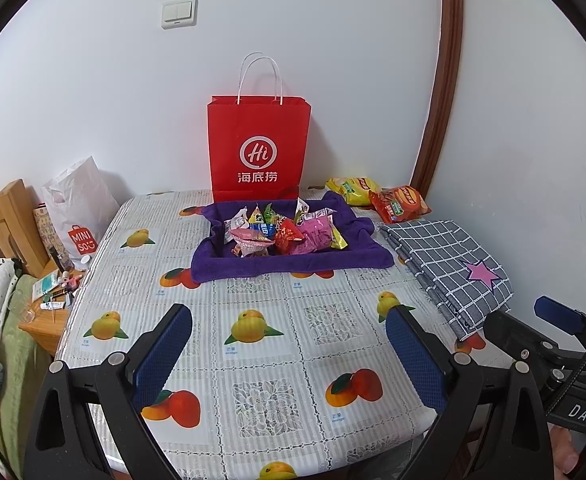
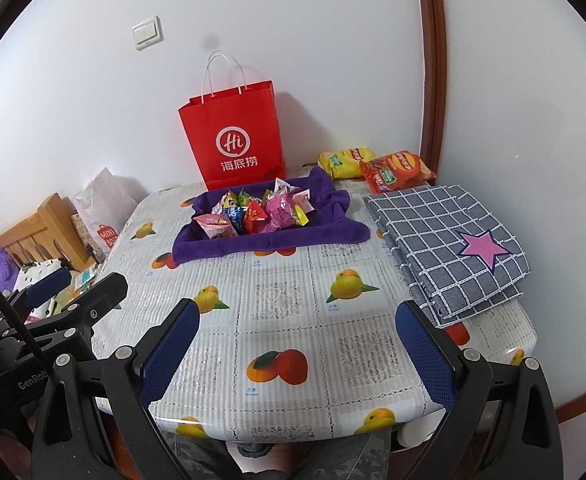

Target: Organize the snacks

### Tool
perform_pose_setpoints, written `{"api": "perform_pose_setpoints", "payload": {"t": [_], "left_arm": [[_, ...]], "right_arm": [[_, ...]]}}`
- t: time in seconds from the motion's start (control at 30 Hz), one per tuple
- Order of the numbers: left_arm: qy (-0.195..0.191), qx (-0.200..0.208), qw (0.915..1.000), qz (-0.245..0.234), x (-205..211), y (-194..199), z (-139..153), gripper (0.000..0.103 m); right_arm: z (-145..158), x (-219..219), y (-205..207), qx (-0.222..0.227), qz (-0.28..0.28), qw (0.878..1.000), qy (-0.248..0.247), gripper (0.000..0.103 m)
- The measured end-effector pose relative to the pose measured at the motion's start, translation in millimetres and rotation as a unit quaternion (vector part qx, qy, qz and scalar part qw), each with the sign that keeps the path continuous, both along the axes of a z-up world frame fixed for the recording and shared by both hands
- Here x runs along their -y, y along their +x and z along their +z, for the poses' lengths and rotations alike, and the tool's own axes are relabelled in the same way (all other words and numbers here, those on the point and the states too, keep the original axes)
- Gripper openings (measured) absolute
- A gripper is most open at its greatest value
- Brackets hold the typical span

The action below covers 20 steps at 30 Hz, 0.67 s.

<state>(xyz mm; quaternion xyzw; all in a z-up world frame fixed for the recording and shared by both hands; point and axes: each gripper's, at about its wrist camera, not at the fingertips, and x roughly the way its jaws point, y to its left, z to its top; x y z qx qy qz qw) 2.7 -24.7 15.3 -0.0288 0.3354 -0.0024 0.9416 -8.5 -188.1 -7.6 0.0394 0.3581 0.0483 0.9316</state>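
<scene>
A pile of small wrapped snacks lies on a purple towel at the far middle of the table. A red paper bag stands upright behind it against the wall. A yellow chip bag and an orange-red chip bag lie at the far right. My left gripper is open and empty over the near table. My right gripper is open and empty, also near the front edge; part of it shows in the left wrist view.
A folded grey checked cloth with a pink star lies on the right of the fruit-print tablecloth. A white shopping bag, a wooden bedhead and a cluttered bedside table stand to the left.
</scene>
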Motion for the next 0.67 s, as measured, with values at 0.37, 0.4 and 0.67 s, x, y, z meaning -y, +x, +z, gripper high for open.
{"api": "perform_pose_setpoints", "payload": {"t": [0.37, 0.4, 0.67], "left_arm": [[-0.001, 0.002, 1.0000, 0.001, 0.1, -0.6, 0.6, 0.098], [-0.001, 0.002, 1.0000, 0.002, 0.5, -0.2, 0.7, 0.098], [-0.001, 0.002, 1.0000, 0.005, -0.1, 3.9, -1.4, 0.098]], "right_arm": [[-1.5, -0.7, -0.1, 0.000, 0.001, 1.000, 0.002, 0.098], [-1.8, -1.0, 0.0, 0.000, 0.001, 1.000, 0.002, 0.098], [-5.1, -4.7, 2.5, -0.002, 0.006, 1.000, -0.003, 0.098]]}}
